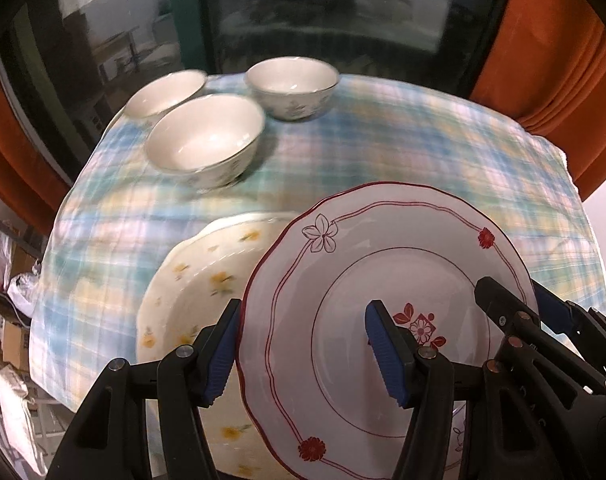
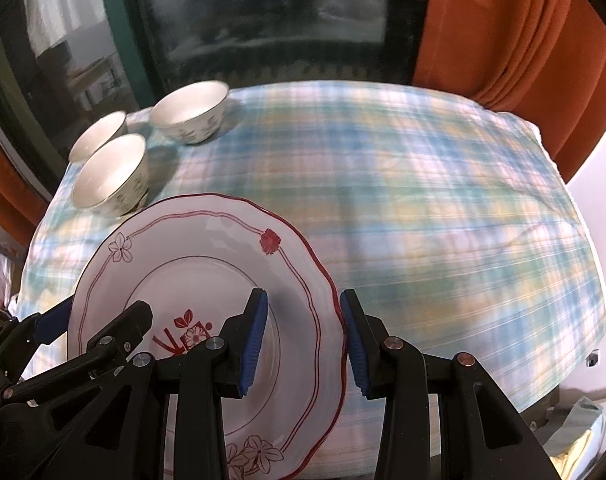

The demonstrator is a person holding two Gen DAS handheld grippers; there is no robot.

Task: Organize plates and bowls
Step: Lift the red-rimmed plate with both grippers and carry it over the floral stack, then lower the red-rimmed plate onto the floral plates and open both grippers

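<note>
Nearest the cameras, both tools straddle opposite edges of the red-trimmed plate (image 1: 387, 312). Left tool (image 1: 307, 354): one finger under the plate's left rim, the other over its well; jaws set fairly wide, and whether they pinch the rim I cannot tell. Right tool (image 2: 303, 338): one pad above the plate face, the other outside the right rim; gap also moderate, contact unclear. Plate appears tilted and raised off the cloth, so it is probably carried between the two tools, but the grip itself is not confirmed.

Just beyond and left, partly under the red-trimmed plate, lies the yellow-flowered plate (image 1: 199, 280) flat on the plaid tablecloth (image 1: 383, 140) covering the worktop.

Farther back, at the left rear corner, three white bowls sit close together: near bowl (image 1: 205, 140), left rear bowl (image 1: 165, 92), right rear bowl (image 1: 291, 86). None nested. Dark window and orange curtain (image 1: 551, 40) behind.

Judged step: stacking plates, red-trimmed one going onto or coming off the yellow-flowered one. Next move calls for levelling the plate, centring it over the lower plate and lowering evenly with both sides together; bowls not yet gathered.
</note>
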